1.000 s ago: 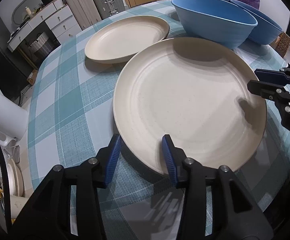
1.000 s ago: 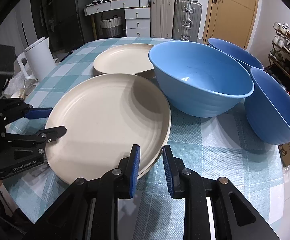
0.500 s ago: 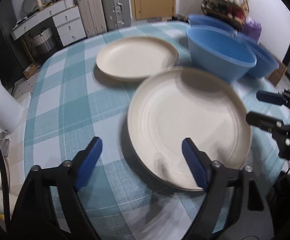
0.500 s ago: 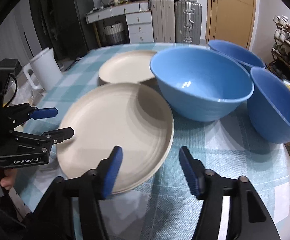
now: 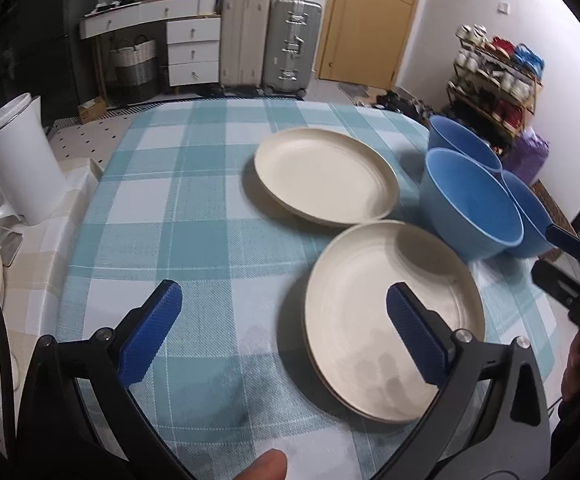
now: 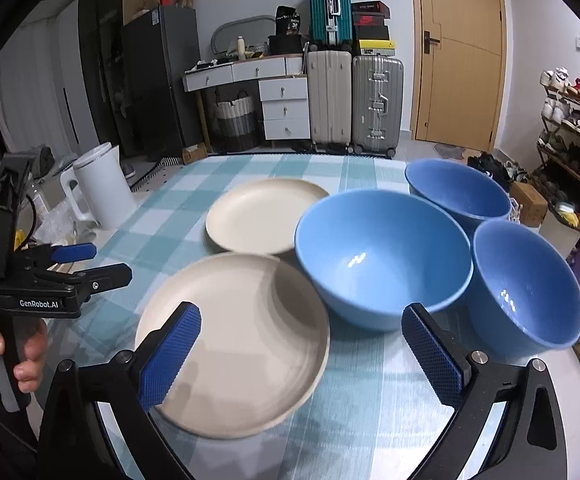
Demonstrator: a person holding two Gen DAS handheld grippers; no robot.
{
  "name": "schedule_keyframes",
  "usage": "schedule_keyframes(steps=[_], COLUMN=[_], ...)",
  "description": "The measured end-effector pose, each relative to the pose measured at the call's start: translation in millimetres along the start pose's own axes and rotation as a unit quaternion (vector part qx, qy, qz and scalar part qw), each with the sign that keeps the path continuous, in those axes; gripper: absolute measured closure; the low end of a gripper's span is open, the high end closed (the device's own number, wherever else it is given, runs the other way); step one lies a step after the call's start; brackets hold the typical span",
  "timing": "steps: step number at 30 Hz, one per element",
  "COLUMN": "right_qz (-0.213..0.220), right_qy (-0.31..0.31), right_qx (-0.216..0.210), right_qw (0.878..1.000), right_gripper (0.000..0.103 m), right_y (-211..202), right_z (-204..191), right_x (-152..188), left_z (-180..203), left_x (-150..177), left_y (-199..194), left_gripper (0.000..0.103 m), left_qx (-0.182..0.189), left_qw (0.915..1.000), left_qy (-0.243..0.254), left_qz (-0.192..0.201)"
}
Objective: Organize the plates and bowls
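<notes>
A large cream plate (image 5: 394, 304) (image 6: 241, 320) lies on the checked tablecloth, seemingly on top of a second one. A smaller cream plate (image 5: 326, 176) (image 6: 265, 216) sits behind it. Three blue bowls stand to the right: a big one (image 5: 470, 208) (image 6: 382, 256), one behind it (image 5: 462, 144) (image 6: 458, 192), and one at the far right (image 5: 530, 216) (image 6: 526, 284). My left gripper (image 5: 285, 332) (image 6: 109, 263) hovers above the near plate's left side, its jaws opening, nothing between them. My right gripper (image 6: 302, 354) (image 5: 562, 256) hovers above the plate's right rim, jaws opening too, holding nothing.
A white kettle (image 5: 17, 164) (image 6: 97, 192) stands on a side surface left of the table. The table's (image 5: 193, 200) left half is bare cloth. Suitcases, drawers and a shoe rack line the room behind. A person's hand (image 6: 29, 356) grips the left tool.
Both grippers went from nearly shut at the near plate's rim to wide open. Both rose and drew back from the plate, and the left one rolled level.
</notes>
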State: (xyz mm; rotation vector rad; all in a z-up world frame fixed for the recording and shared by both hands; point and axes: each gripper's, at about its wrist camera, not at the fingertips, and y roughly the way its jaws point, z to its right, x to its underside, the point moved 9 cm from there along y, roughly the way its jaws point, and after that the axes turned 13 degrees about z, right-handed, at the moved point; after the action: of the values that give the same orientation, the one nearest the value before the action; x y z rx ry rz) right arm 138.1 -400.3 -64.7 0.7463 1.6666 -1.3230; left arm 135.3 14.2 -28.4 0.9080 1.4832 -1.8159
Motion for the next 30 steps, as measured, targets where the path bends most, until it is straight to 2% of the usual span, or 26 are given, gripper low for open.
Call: schedule_keyframes(steps=[7, 16, 24, 30], right_qz=[0.022, 0.035, 0.013, -0.013], right_qy=[-0.005, -0.011, -0.003, -0.006], right_qx=[-0.020, -0.031, -0.036, -0.043], right_qw=[1.000, 0.999, 0.999, 0.999], right_gripper=[0.001, 0.001, 0.001, 0.001], right_y=[6.7, 22.7, 53.7, 82.7], right_z=[2.0, 16.6, 35.6, 42.2], right_x=[-38.9, -93.8, -122.3, -130.3], left_z=[-11.4, -19.6, -26.0, -33.4], left_x=[-10.5, -39.4, -61.9, -68.2], left_y=[14.3, 33.4, 56.6, 79.2], left_gripper=[0.001, 0.001, 0.001, 0.001], left_qx=[-0.033, -0.047, -0.051, -0.058], left_qw=[0.9994, 0.9982, 0.9977, 0.9963], left_qy=[-0.013, -0.036, -0.044, -0.063], left_qz=[-0.002, 0.010, 0.007, -0.007])
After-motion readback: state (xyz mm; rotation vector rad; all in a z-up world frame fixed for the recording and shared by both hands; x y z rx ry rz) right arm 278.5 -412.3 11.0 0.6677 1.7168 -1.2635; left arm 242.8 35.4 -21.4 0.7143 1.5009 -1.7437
